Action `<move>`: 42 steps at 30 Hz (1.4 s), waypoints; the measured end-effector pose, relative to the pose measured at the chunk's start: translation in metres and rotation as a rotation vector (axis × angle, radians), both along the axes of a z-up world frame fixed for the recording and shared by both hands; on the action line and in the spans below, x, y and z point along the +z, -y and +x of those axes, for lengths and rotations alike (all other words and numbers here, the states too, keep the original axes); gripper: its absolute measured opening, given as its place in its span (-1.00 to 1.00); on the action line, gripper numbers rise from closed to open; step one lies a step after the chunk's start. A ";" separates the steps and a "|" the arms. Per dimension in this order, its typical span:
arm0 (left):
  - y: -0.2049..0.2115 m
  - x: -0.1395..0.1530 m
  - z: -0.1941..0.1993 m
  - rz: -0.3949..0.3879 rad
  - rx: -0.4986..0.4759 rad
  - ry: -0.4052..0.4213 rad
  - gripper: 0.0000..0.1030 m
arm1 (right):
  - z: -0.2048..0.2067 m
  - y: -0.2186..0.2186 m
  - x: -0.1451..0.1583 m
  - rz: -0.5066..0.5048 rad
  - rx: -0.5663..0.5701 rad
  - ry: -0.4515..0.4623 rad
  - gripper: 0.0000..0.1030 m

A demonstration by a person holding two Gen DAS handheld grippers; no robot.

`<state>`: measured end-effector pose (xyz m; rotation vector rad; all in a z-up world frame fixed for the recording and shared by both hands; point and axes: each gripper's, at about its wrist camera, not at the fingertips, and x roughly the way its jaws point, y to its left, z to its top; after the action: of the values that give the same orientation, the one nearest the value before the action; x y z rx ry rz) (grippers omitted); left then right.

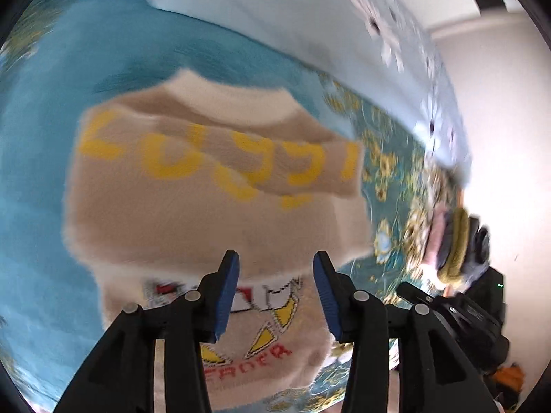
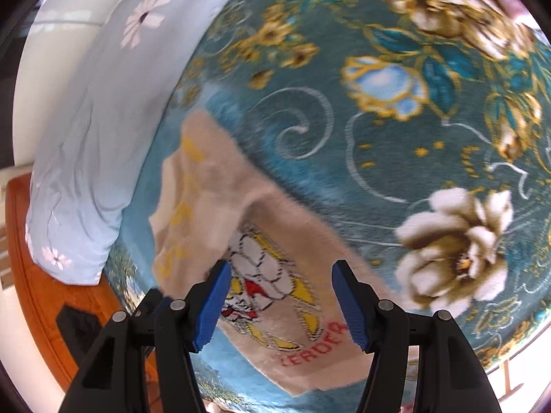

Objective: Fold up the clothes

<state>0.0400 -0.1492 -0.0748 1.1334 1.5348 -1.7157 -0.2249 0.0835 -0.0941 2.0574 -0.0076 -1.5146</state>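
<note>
Each hand-held gripper, left [image 1: 275,289] and right [image 2: 280,304], has black plastic arms, round silver pivot pins and ribbed blue pads [image 1: 229,296] lining its two fingers.

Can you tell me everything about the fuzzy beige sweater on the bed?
The sweater looks soft and fuzzy, beige with a paler cream collar. Big yellow letters run across a part folded over its body; lower down there is a red, white and yellow picture above red letters. It lies partly folded on the teal flowered blanket, near the pale blue quilt. Both grippers hover over it with fingers open, holding nothing.
</note>
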 end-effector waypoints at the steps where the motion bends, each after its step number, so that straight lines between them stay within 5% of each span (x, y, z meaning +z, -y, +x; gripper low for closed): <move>1: 0.000 0.001 0.017 -0.005 0.039 0.017 -0.05 | 0.005 0.006 -0.001 -0.006 0.023 0.001 0.27; 8: -0.016 -0.021 0.110 0.075 0.257 0.121 -0.05 | 0.027 0.048 -0.028 0.015 0.129 0.019 0.27; 14: -0.033 -0.025 0.156 0.124 0.325 0.159 -0.05 | 0.032 0.048 -0.080 0.073 -0.005 0.119 0.27; 18: -0.031 -0.025 0.174 0.126 0.340 0.186 -0.05 | 0.032 0.052 -0.088 0.041 -0.094 0.127 0.20; 22: -0.024 -0.033 0.181 0.145 0.371 0.187 -0.05 | 0.036 0.070 -0.069 -0.005 -0.043 0.090 -0.61; 26: -0.021 -0.041 0.177 0.167 0.371 0.167 -0.05 | 0.037 0.100 -0.025 -0.140 0.108 0.006 -0.67; 30: -0.024 -0.050 0.176 0.191 0.355 0.170 -0.05 | 0.039 0.127 0.032 -0.291 0.290 -0.176 -0.67; 32: -0.026 -0.052 0.179 0.200 0.354 0.177 -0.05 | 0.033 0.132 0.027 -0.270 0.308 -0.214 -0.67; 37: -0.031 -0.051 0.194 0.209 0.349 0.205 -0.05 | 0.009 0.126 -0.057 -0.011 0.210 -0.132 -0.68; 42: -0.036 -0.051 0.209 0.219 0.358 0.219 -0.05 | 0.008 0.124 -0.068 0.028 0.216 -0.138 -0.60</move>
<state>0.2492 -0.1128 -0.1259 1.0361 1.6940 -1.1722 -0.2172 -0.0408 -0.1624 1.9024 0.2814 -1.5240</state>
